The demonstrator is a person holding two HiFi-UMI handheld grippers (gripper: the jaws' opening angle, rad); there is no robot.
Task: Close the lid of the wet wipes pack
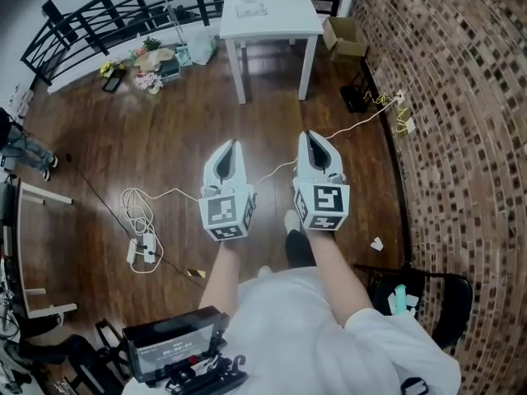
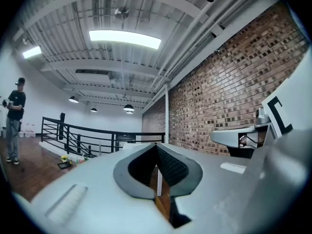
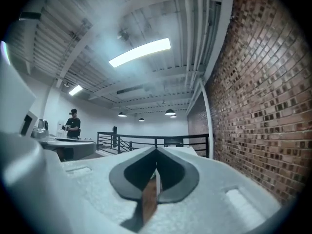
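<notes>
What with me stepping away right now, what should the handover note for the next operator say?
Left gripper: shut, empty, held over the floor.
Right gripper: shut, empty, beside it.
White table stands ahead, out of reach; a flat pale item on it may be the wipes pack, too small to tell.
Done: nothing visible.
Left: walk over, find the pack, close its lid.

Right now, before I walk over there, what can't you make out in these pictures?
- Small pale item on the white table: too small in the head view to identify, or to read any lid.
- Both gripper views: the shut left gripper and right gripper block the lower part; nothing on the table shows there.
- Clutter by the railing: too small to name.
</notes>
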